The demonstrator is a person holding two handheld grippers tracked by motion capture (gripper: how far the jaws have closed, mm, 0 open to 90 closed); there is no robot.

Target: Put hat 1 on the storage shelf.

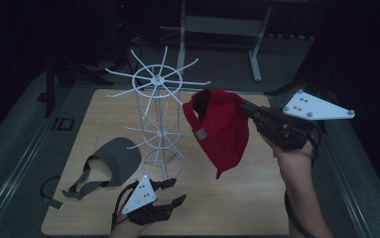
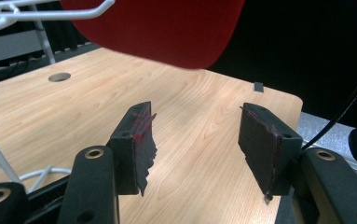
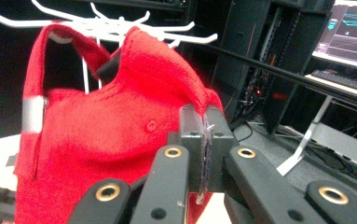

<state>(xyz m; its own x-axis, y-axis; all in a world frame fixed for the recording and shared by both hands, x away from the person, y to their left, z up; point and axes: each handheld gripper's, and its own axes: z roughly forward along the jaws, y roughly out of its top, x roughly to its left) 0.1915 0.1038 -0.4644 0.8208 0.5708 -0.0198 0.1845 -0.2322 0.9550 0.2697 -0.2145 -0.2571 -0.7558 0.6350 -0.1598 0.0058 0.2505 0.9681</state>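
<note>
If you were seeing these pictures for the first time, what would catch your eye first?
The red cap stands out, hanging in the air from the shut right gripper beside the top spokes of the white wire rack at the table's middle. A grey cap lies at the rack's left, and the left gripper hangs open by the near edge.

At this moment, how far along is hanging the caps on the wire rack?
Done: nothing hangs on the white rack yet. In hand: the right tongs are shut on the red cap, holding it in the air beside the rack's top prongs. The left tongs are open and hold nothing, low over the table. Left: hook the red cap on, then probably the grey cap lying on the table.
</note>
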